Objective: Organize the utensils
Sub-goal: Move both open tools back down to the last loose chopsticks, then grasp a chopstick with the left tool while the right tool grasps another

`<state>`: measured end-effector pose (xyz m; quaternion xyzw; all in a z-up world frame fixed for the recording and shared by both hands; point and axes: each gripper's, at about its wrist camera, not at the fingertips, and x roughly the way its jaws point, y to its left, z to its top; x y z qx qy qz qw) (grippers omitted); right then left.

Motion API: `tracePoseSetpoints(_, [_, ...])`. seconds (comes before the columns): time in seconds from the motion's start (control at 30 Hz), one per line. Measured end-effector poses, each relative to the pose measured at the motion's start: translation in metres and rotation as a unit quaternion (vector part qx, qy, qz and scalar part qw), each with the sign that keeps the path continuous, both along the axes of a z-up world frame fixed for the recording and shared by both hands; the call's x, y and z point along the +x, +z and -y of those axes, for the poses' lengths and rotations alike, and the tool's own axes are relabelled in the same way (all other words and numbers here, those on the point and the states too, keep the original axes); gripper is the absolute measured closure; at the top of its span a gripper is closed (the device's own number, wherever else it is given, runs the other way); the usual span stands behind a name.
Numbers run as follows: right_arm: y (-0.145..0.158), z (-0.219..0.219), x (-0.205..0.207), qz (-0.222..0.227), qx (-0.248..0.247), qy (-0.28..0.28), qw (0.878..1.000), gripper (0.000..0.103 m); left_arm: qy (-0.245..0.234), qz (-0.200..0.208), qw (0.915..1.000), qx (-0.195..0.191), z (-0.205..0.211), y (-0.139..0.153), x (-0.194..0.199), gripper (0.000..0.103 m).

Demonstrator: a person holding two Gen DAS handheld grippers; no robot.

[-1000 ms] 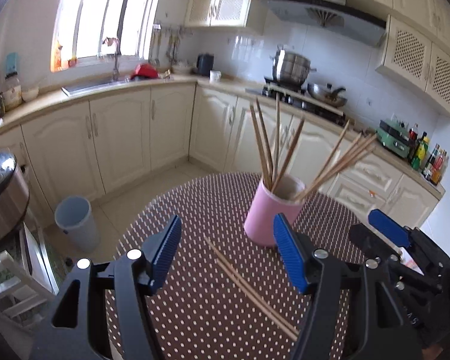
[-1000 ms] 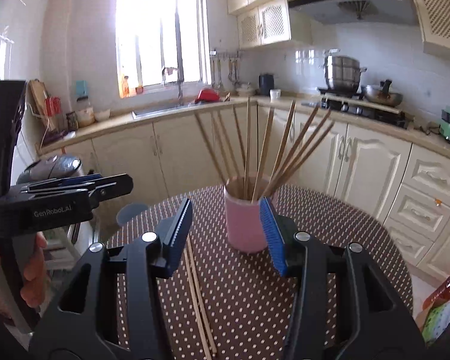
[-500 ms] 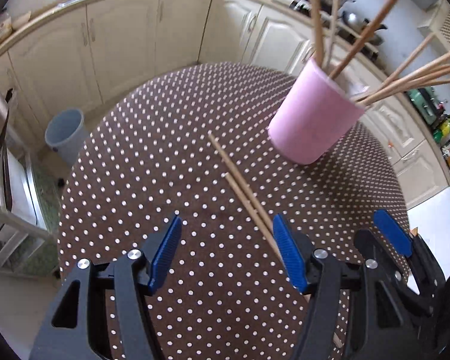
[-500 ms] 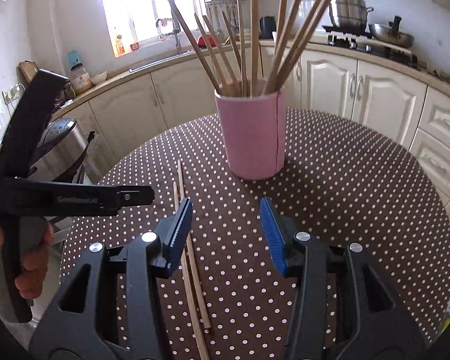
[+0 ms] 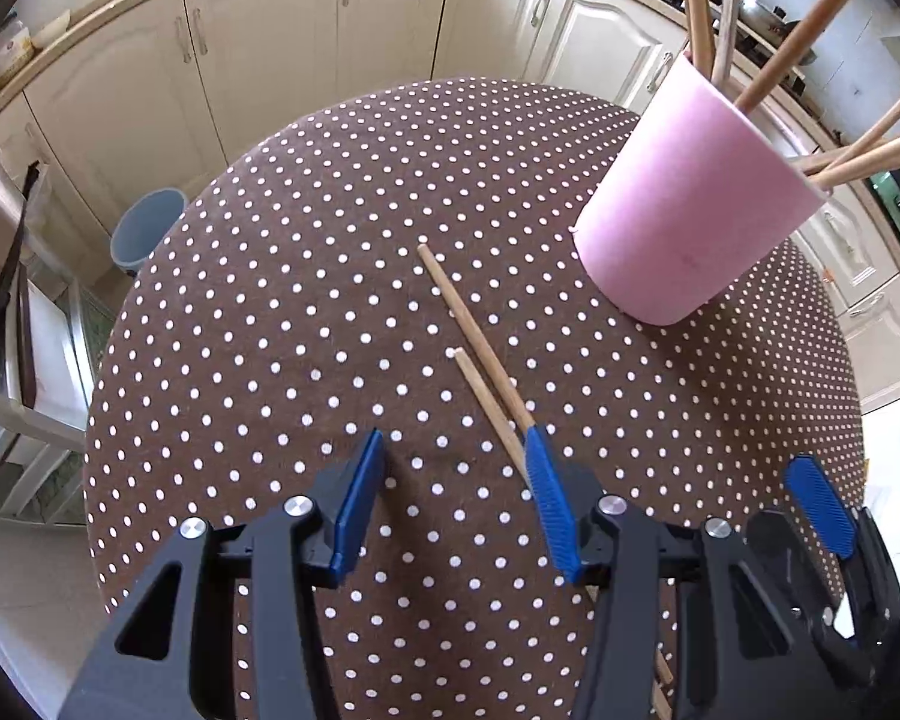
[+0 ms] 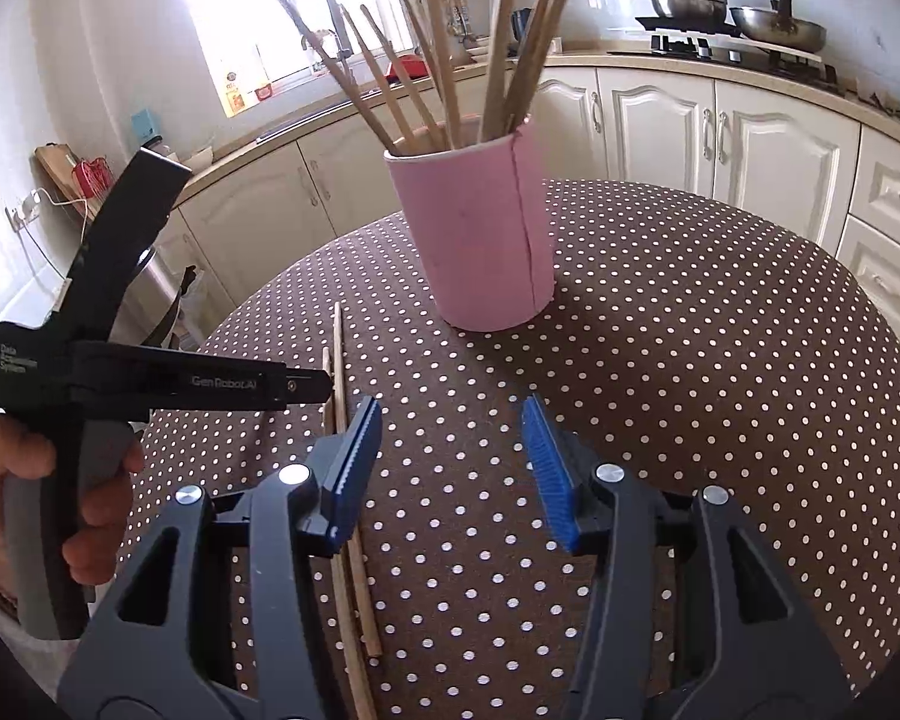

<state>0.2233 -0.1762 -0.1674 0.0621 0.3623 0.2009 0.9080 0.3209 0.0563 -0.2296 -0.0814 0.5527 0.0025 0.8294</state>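
Note:
Two wooden chopsticks [image 5: 477, 354] lie side by side on the brown polka-dot table [image 5: 270, 330]. They also show in the right wrist view [image 6: 341, 372]. A pink cup [image 5: 690, 216] holding several chopsticks stands beyond them, and shows in the right wrist view [image 6: 480, 222] too. My left gripper [image 5: 456, 480] is open and low over the table, its right finger at the chopsticks' near part. My right gripper [image 6: 450, 456] is open and empty, just right of the chopsticks, in front of the cup. The left gripper's body [image 6: 150, 384] is seen from the side.
Cream kitchen cabinets [image 5: 258, 60] ring the table. A grey bin [image 5: 147, 228] stands on the floor to the left. A stove with pots [image 6: 720, 18] is at the back right. The table edge curves close on the left.
Both grippers have tilted down and come closer to the table. The left gripper has lowered toward the loose chopsticks; the right has neared the cup. Nothing has been grasped.

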Motion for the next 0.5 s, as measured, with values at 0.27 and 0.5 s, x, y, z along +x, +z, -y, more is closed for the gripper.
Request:
tracePoseSetpoints(0.27, [-0.004, 0.012, 0.006, -0.003, 0.016, -0.003, 1.0, 0.053, -0.008, 0.0, 0.9978, 0.066, 0.032, -0.005, 0.012, 0.058])
tracePoseSetpoints(0.5, [-0.007, 0.022, 0.008, -0.007, 0.02, -0.005, 1.0, 0.052, -0.034, 0.004, 0.9969, 0.071, 0.045, -0.006, 0.014, 0.087])
